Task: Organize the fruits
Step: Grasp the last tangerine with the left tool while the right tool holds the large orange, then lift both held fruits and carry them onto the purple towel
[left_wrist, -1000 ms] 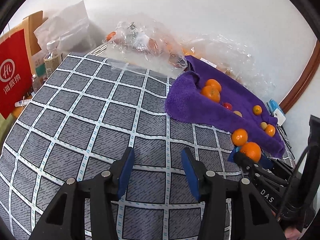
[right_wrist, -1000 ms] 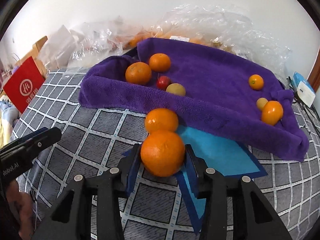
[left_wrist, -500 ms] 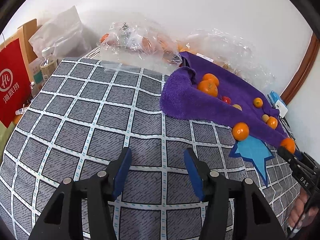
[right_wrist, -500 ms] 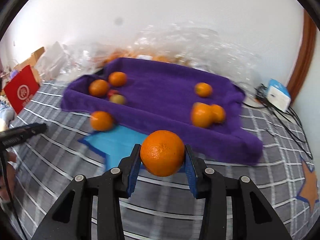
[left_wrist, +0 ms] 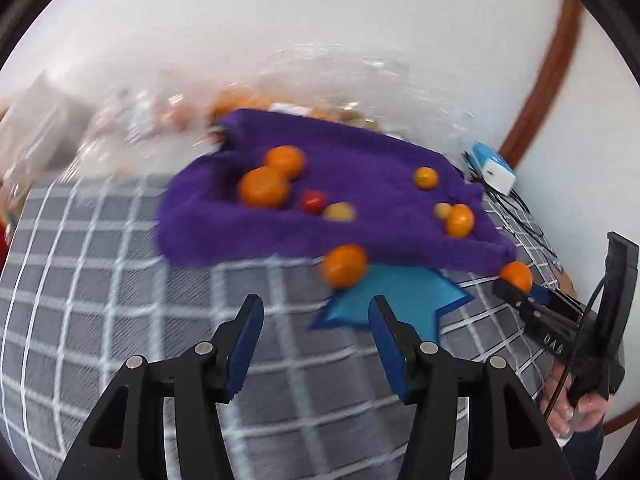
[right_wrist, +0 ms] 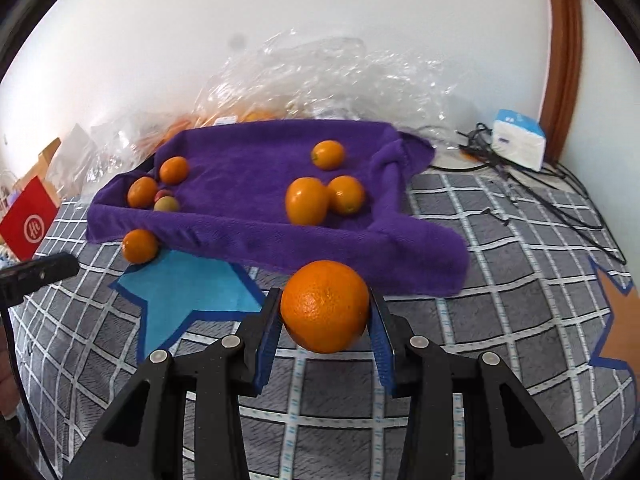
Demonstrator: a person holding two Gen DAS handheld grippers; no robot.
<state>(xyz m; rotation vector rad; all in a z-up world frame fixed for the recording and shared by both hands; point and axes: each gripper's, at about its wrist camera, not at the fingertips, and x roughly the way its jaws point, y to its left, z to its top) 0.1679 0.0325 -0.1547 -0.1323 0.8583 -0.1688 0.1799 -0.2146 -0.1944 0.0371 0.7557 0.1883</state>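
The orange (right_wrist: 325,306), round with a dimpled, pebbly peel, sits pinched between the blue pads of my right gripper (right_wrist: 325,320), held clear above the bed cover (right_wrist: 500,248) just in front of the towel's near edge.

Going from the left in the right wrist view, I see a red paper bag (right_wrist: 28,220) with a white round logo at the bed's left edge, then the black tip of my left gripper (right_wrist: 38,274). Beside it a flat blue star-shaped patch (right_wrist: 188,284) lies on the grey quilted cover with its white grid lines. A small smooth mandarin (right_wrist: 139,245) rests on the star's upper left point, touching the fold of the plush purple towel (right_wrist: 248,236). The towel's edges are rolled up into a soft rim, and in its hollow lie several small orange fruits, a red one and a dull yellowish one at its left end. Crinkled clear plastic (right_wrist: 320,76) is heaped behind it against the wall. Towards the bed's far right corner sit a white and blue box (right_wrist: 518,144) and tangled black cables (right_wrist: 520,184); an orange star patch (right_wrist: 618,320) shows at the right edge.

In the blurred left wrist view, my left gripper (left_wrist: 316,336) has its jaws spread with nothing between them.
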